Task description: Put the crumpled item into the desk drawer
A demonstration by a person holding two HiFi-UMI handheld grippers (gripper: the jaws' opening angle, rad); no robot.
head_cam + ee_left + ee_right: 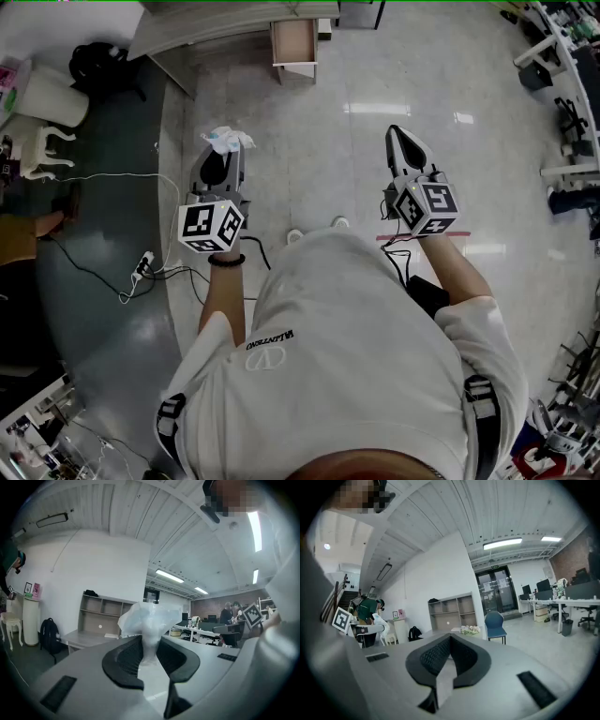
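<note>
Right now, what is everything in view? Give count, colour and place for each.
crumpled item: one, white and pale blue, pinched in the left gripper's jaws
desk drawer: one, light wood, looks open, top of the head view
desk: one, light grey, left of the drawer
backpack: one, black, on the floor left of the desk
power strip: one, white, on the dark floor with its cable
office chair: one, blue, far off in the right gripper view
left gripper: one, grey, shut on the crumpled item
right gripper: one, grey, jaws together, empty
</note>
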